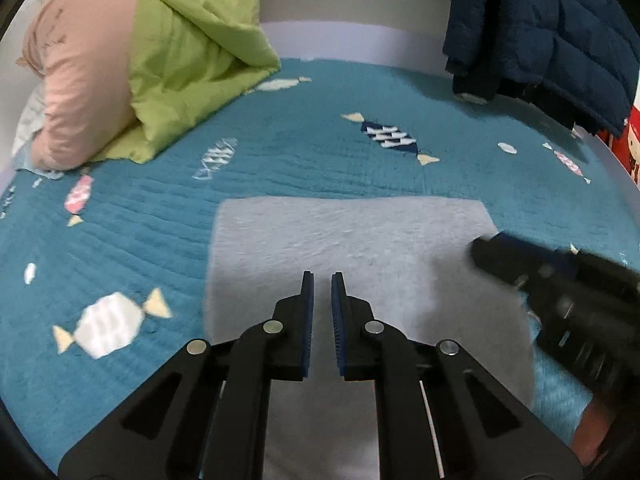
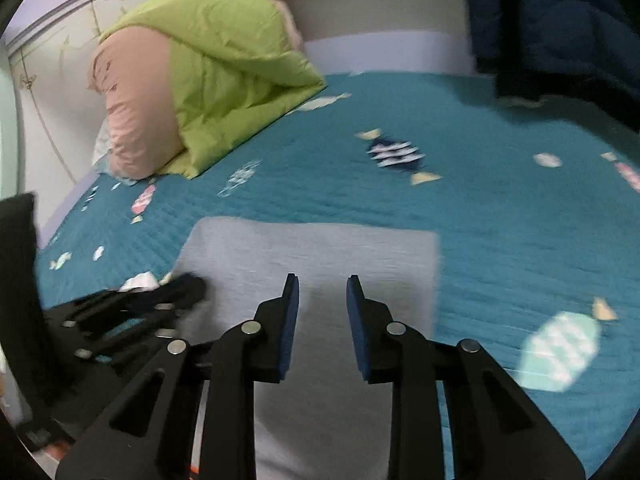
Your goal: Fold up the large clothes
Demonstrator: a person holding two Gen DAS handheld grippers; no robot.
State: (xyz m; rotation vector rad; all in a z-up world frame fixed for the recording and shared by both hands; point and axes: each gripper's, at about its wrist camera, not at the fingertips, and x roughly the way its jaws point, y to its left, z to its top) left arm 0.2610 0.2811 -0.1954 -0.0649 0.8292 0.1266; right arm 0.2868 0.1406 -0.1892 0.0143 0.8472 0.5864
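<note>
The right gripper hangs above a grey folded garment that lies flat on a teal bedspread printed with candy shapes; its blue-padded jaws stand apart with nothing between them. At the lower left the left gripper, blurred, reaches over the garment's left edge. Farther back on the left sits a green quilt bundled with a pink pillow. A dark blue padded jacket hangs at the upper right
</note>
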